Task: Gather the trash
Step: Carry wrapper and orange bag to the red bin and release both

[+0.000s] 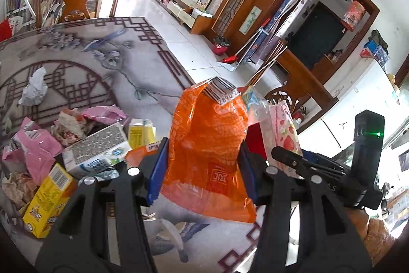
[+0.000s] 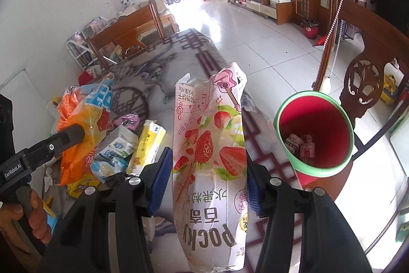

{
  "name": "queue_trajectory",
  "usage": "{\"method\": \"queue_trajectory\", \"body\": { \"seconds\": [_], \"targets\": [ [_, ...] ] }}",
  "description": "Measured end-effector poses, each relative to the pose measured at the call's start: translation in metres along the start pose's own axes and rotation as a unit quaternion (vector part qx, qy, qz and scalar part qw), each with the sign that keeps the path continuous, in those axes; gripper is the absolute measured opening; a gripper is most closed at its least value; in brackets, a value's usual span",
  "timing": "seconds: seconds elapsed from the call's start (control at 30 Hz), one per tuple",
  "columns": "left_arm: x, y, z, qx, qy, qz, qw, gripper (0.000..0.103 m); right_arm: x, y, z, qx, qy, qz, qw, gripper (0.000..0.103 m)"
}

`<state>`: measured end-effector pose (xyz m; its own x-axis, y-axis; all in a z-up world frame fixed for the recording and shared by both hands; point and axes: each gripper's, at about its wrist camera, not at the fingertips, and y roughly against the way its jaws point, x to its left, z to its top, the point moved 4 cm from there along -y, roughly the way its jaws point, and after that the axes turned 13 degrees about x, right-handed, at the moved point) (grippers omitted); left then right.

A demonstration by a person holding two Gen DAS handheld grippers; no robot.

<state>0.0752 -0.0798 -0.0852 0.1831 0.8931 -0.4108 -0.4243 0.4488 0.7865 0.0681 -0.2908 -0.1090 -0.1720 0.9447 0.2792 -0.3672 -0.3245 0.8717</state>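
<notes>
Pink strawberry box [image 2: 209, 163] in the right gripper: "POCKY", upside down, large black letters near its lower end; Chinese characters above that, small "45g" print by the torn top. Left of the box, the other gripper's black arm [image 2: 38, 152]: "GenRobot.AI", white. Orange bag [image 1: 207, 145]: barcode at top, digits "2890", rest unclear.

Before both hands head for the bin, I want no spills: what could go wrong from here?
The red bin has a narrow mouth and stands near the table edge; a nudge might tip it. The Pocky box in the right gripper is long and could catch the rim. The orange bag in the left gripper hangs limp and may snag.
</notes>
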Motion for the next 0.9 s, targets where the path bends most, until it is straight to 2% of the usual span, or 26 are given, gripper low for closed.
{"method": "queue_trajectory", "body": {
  "seconds": [0.43, 0.9],
  "targets": [
    [-0.026, -0.029, 0.019, 0.012, -0.01, -0.009, 0.9998, 0.05, -0.038, 0.008, 0.012, 0.0, -0.024, -0.007, 1.0, 0.05],
    [-0.085, -0.086, 0.056, 0.031, -0.041, -0.026, 0.9984, 0.05, -0.114, 0.02, 0.031, -0.002, -0.063, -0.017, 0.998, 0.051]
  ]
}}
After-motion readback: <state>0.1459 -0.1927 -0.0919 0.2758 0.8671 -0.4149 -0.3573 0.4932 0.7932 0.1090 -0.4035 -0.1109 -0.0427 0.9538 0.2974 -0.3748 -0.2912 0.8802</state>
